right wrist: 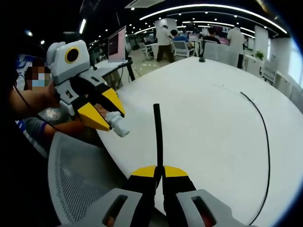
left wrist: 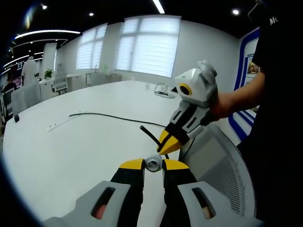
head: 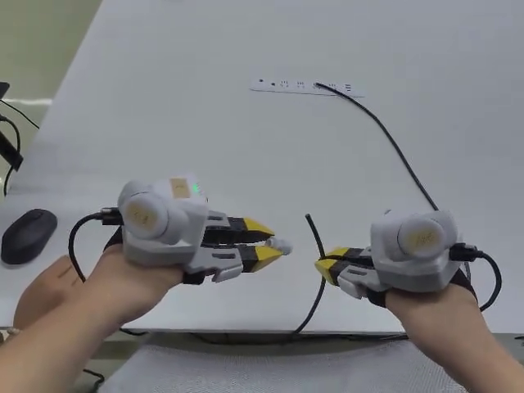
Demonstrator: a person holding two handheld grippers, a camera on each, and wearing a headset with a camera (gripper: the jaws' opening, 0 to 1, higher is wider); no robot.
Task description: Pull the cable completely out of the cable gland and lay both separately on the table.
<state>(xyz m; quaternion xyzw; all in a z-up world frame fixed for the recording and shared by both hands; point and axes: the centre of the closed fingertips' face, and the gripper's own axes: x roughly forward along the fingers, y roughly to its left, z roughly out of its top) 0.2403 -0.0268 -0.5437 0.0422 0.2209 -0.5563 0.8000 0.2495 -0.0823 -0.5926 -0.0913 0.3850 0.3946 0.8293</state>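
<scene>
My left gripper point(head: 268, 243) point(left wrist: 153, 164) is shut on a small pale grey cable gland point(head: 281, 245) point(left wrist: 152, 163) that sticks out past its yellow tips, above the table's near edge. A gap of bare table separates it from the black cable point(head: 315, 246) point(right wrist: 158, 132), whose free end points up and away. My right gripper point(head: 324, 266) point(right wrist: 159, 171) is shut on that cable a short way below its tip. In the right gripper view the left gripper point(right wrist: 105, 113) holds the gland point(right wrist: 118, 125) off to the left, apart from the cable.
The white table point(head: 246, 139) carries a white power strip point(head: 304, 86) at the far side, with a black lead point(head: 393, 143) running from it toward me. A black mouse point(head: 27, 235) lies at the left. A grey mesh chair point(head: 262, 368) sits below the table edge.
</scene>
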